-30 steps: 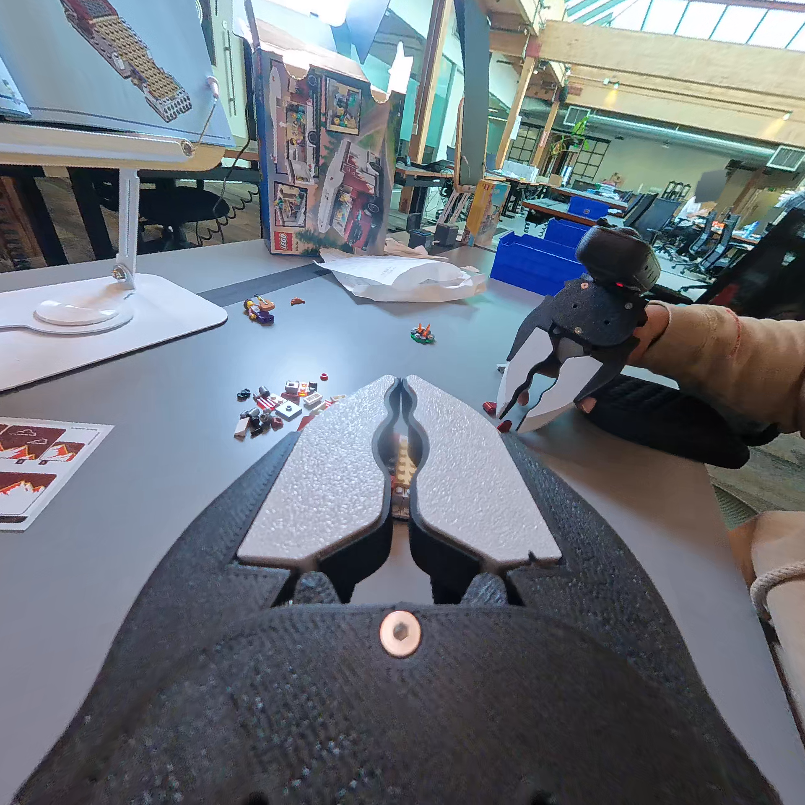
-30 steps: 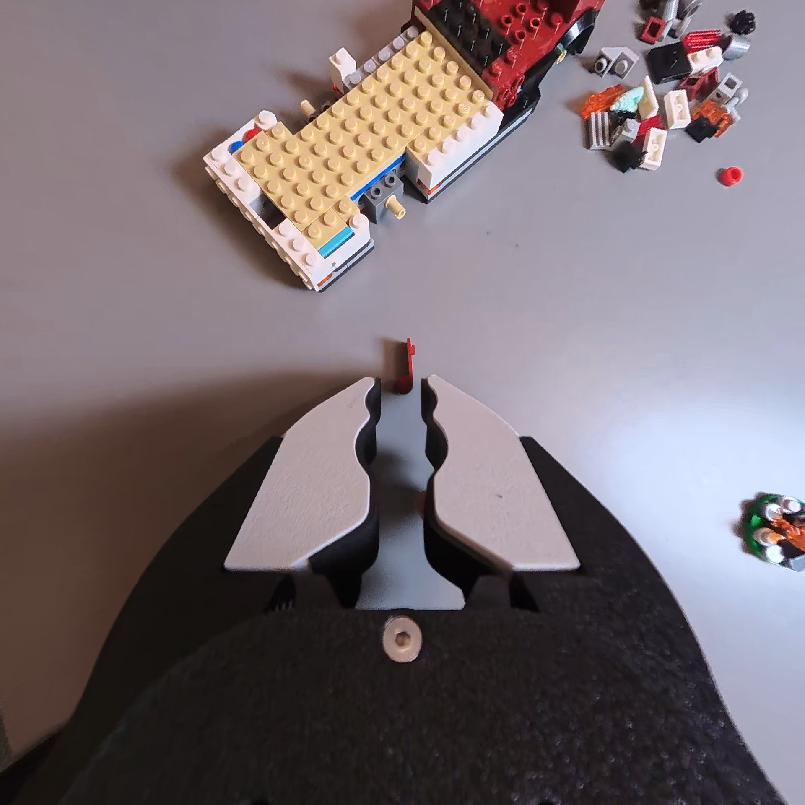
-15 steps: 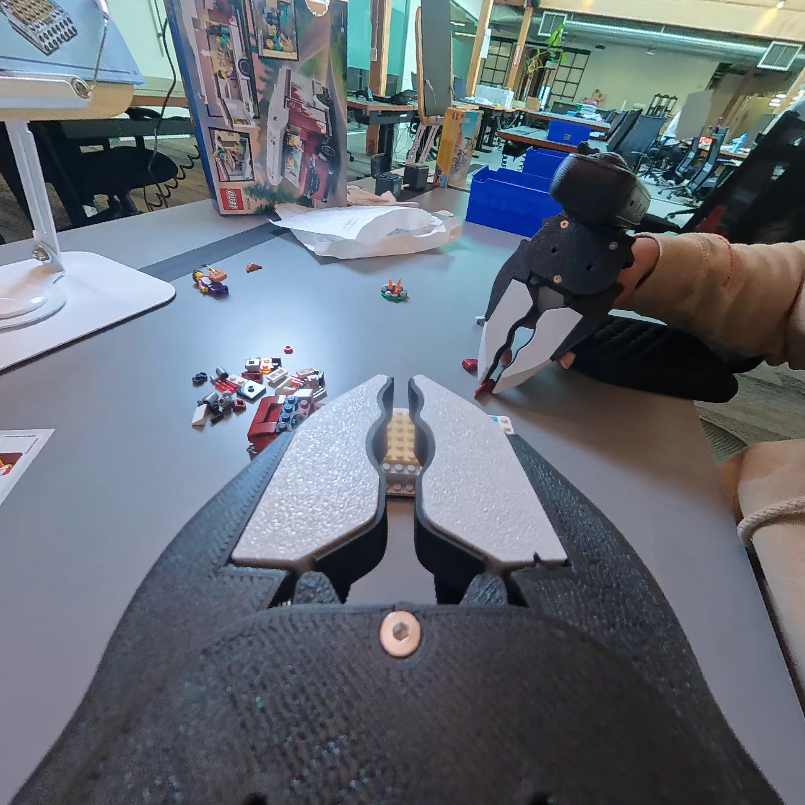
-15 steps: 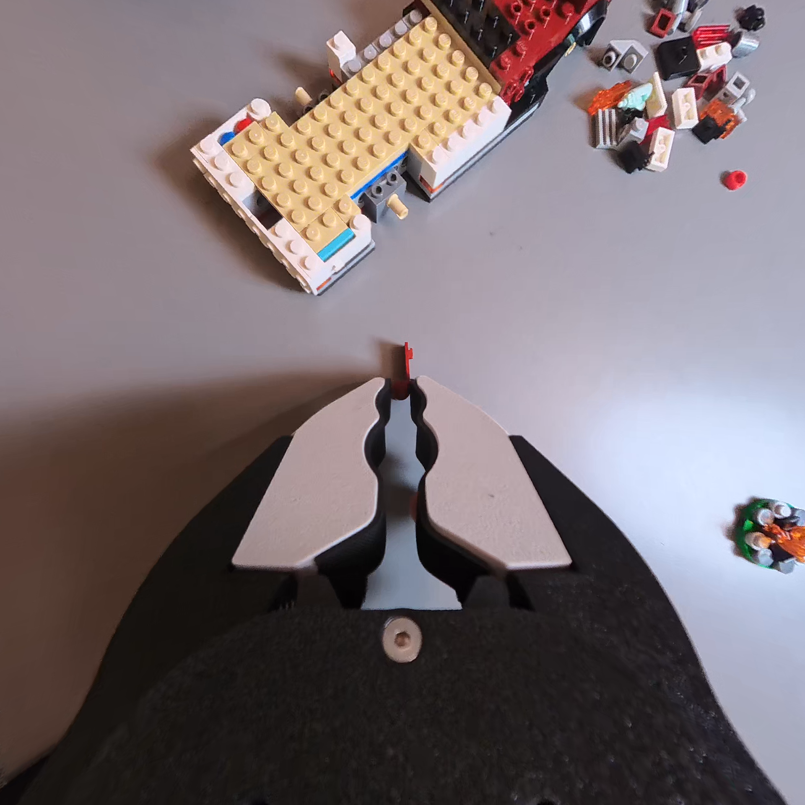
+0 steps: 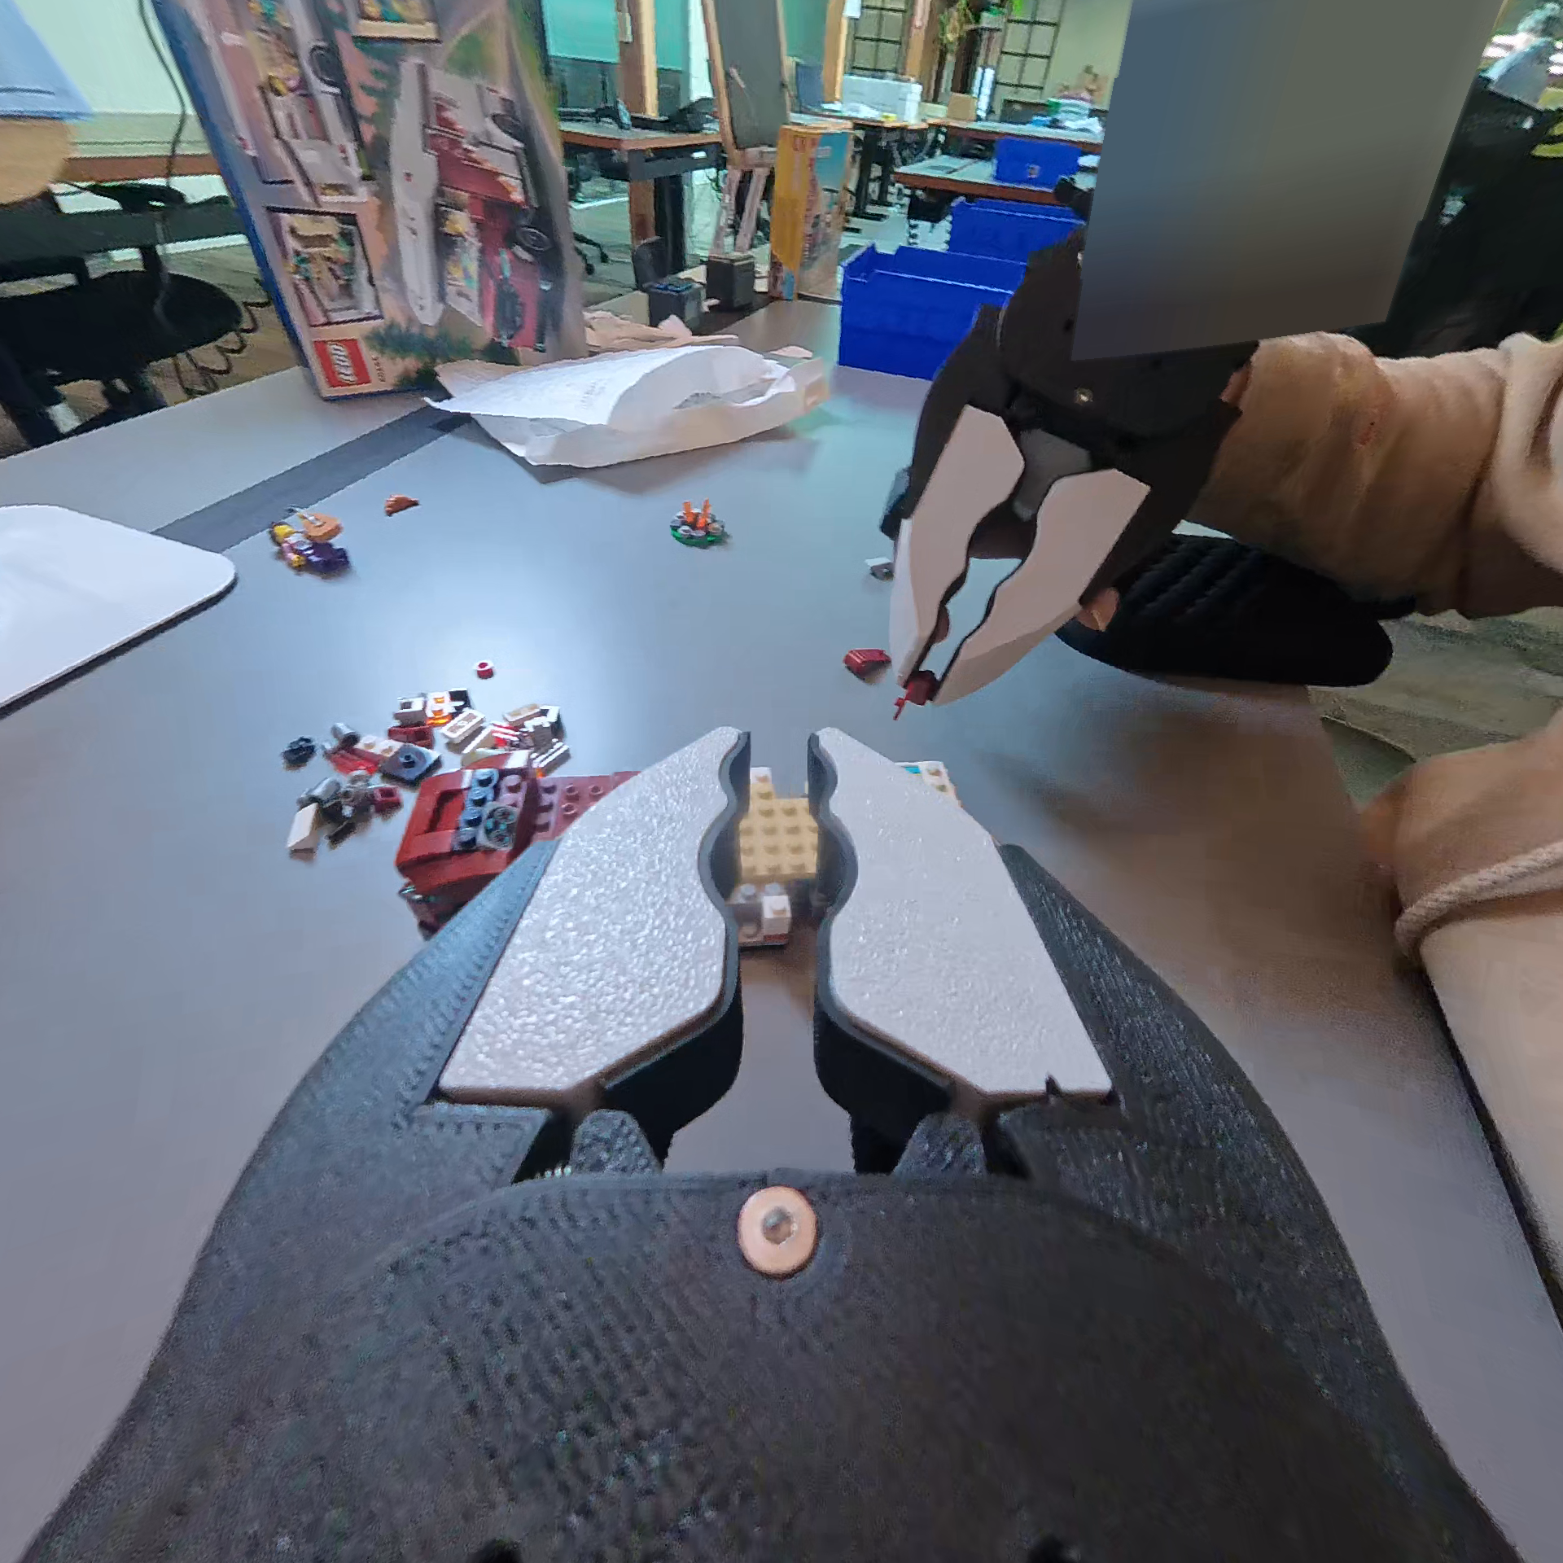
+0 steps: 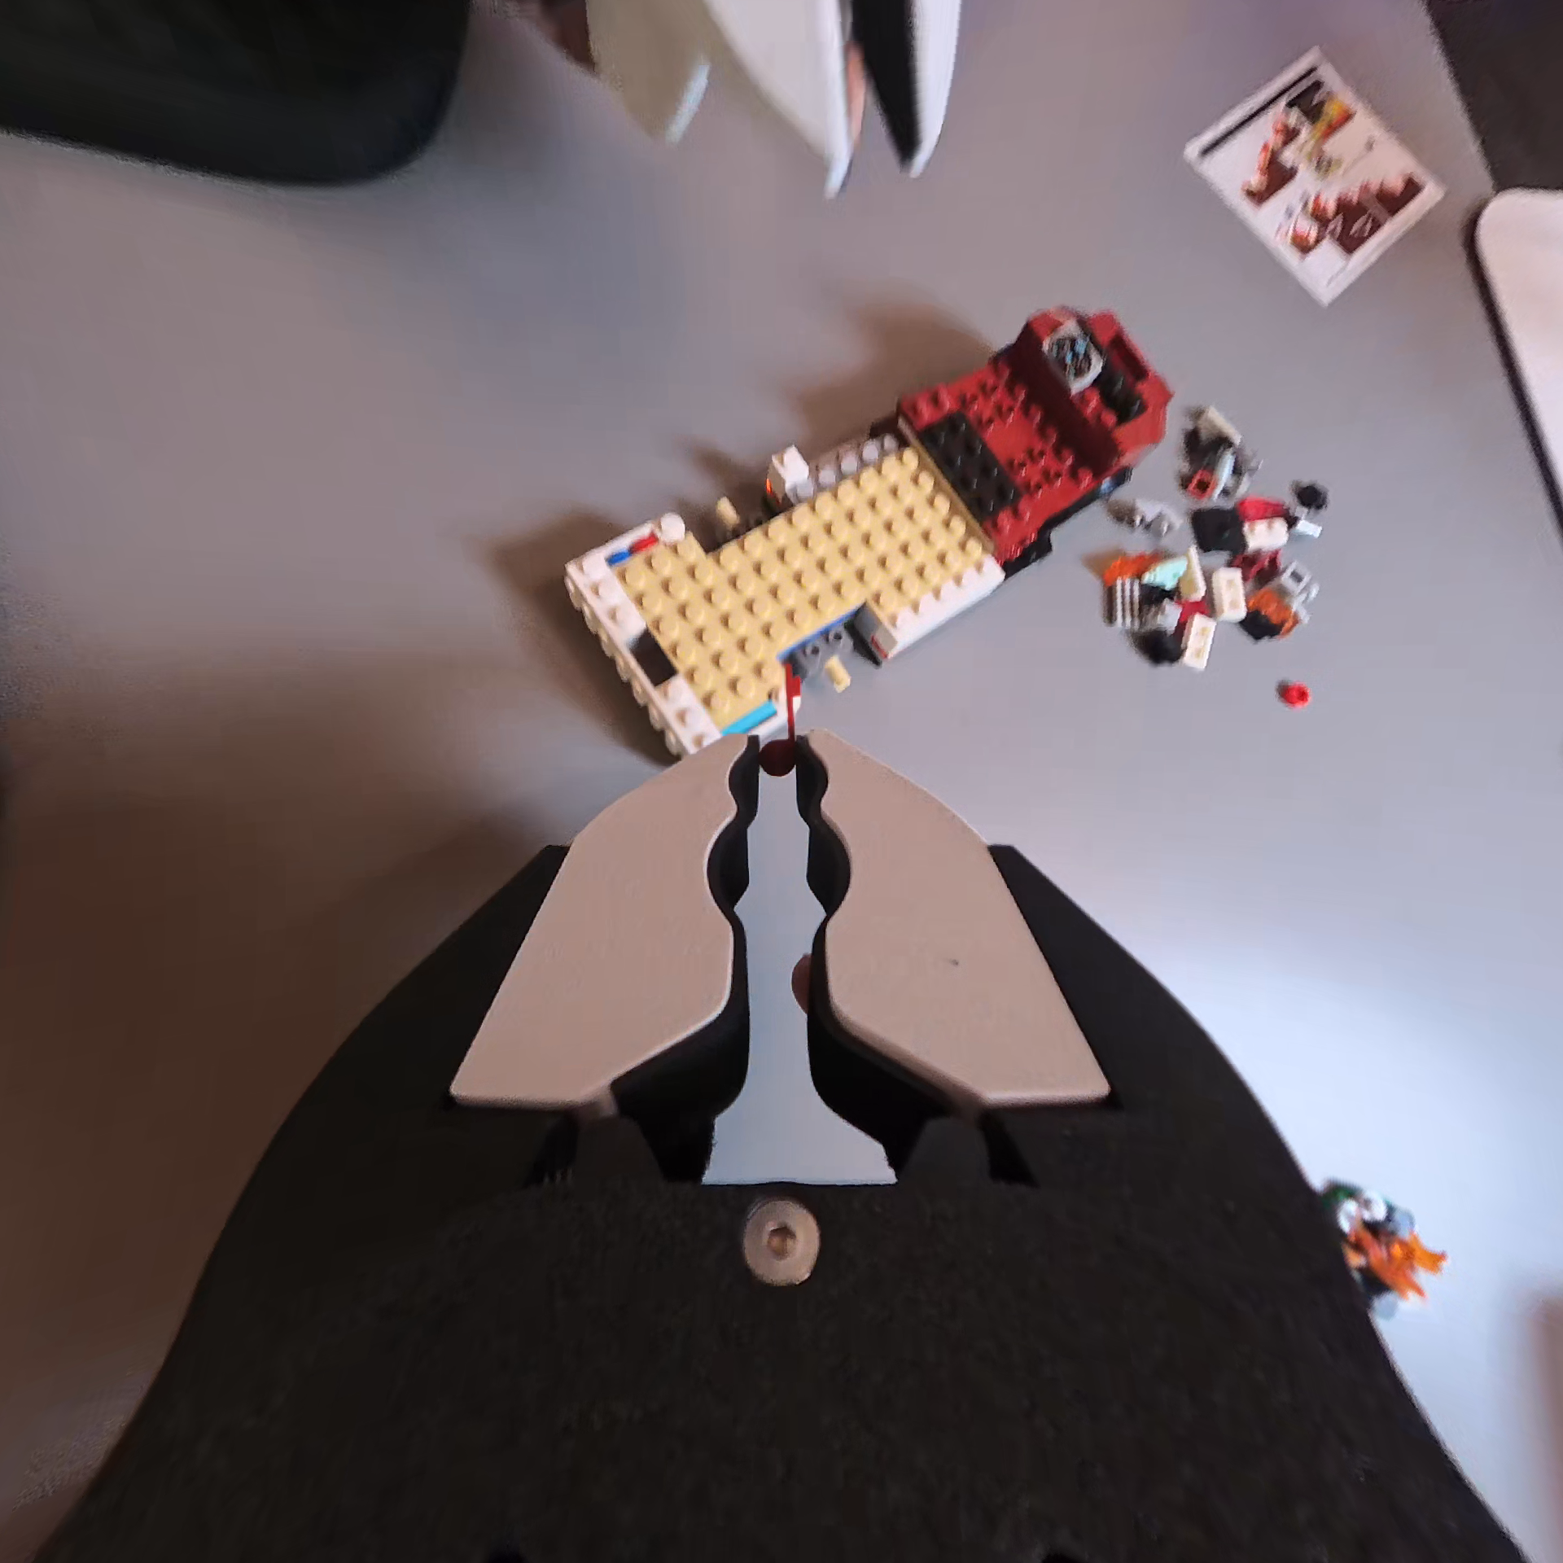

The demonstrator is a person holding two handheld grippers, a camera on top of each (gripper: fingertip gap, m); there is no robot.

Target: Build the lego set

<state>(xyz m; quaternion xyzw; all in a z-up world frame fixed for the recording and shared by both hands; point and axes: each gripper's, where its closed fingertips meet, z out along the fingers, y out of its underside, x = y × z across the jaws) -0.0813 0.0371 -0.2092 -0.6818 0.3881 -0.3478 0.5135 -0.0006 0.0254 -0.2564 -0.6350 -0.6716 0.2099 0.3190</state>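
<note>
Brick model (image 5: 778, 837), tan-topped, sits on the table (image 5: 592, 609) under the left gripper (image 5: 778, 744), whose jaws stand apart; loose pieces (image 5: 423, 753) crowd ten o'clock. Right wrist view: right gripper (image 6: 778, 748) pinches a small red piece (image 6: 776, 757) over the model's near edge at twelve o'clock; bare table at three o'clock.

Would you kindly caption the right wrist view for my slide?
Right gripper pinching a small red piece above a tan-decked brick model.

A grey surface (image 6: 1099, 930) carries a tan-and-red brick model (image 6: 846, 558); loose small bricks (image 6: 1209, 567) lie beside it; a printed sheet (image 6: 1315, 173) and crumpled white bag (image 5: 626, 406) lie farther off.
</note>
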